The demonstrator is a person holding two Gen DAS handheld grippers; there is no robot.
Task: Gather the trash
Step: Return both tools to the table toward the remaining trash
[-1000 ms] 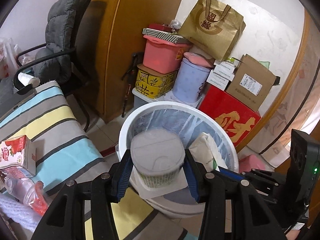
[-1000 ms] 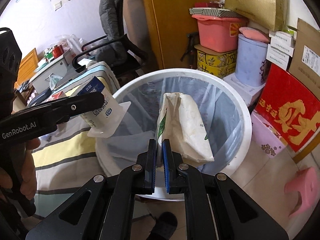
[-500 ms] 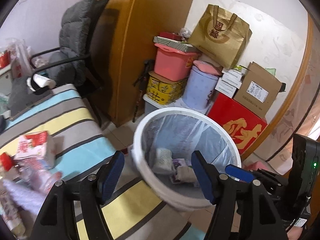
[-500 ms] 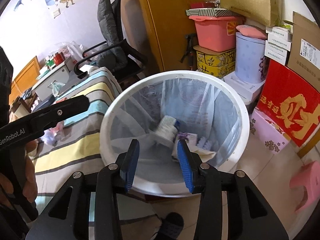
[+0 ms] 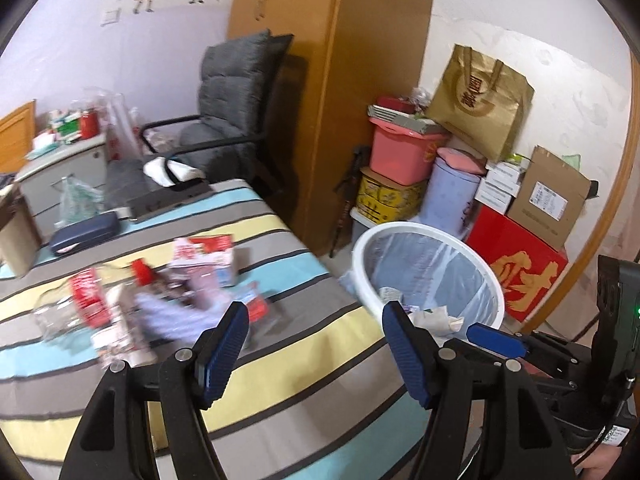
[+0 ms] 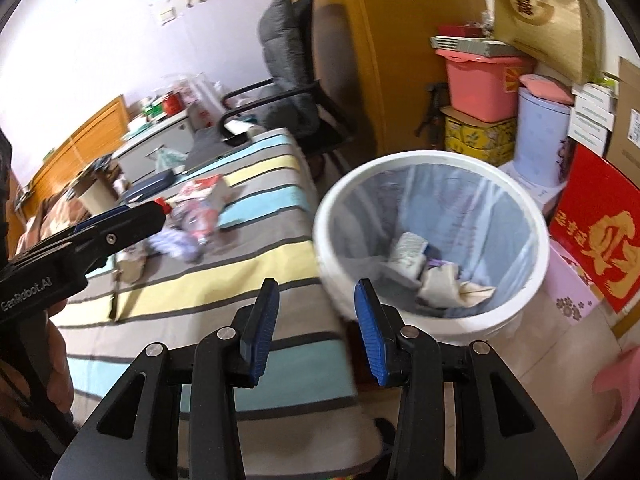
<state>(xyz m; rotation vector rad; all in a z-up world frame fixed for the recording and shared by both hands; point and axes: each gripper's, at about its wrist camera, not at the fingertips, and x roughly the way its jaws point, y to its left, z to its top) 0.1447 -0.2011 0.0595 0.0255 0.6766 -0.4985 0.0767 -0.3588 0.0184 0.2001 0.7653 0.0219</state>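
Observation:
A white bin (image 6: 432, 158) lined with a clear bag stands on the floor beside the striped bed. A pale cup (image 6: 408, 254) and a crumpled paper bag (image 6: 444, 284) lie at its bottom. My right gripper (image 6: 317, 292) is open and empty, over the bed's edge just left of the bin. My left gripper (image 5: 316, 316) is open and empty above the bed (image 5: 280, 360). Ahead of it lies a pile of trash: a red and white carton (image 5: 204, 256), a clear bottle with a red cap (image 5: 140, 272) and blurred wrappers. The bin (image 5: 400, 228) sits to its right.
A grey office chair (image 5: 228, 112) stands behind the bed, next to a wooden wardrobe (image 5: 328, 80). Stacked boxes, a pink tub (image 5: 400, 156), a gold paper bag (image 5: 480, 100) and a red box (image 5: 520, 268) crowd the wall behind the bin. A dark case (image 5: 84, 234) lies on the bed.
Both grippers opened and let the cup and the paper bag fall into the bin. Both views then swung left from the bin towards the bed and the trash pile.

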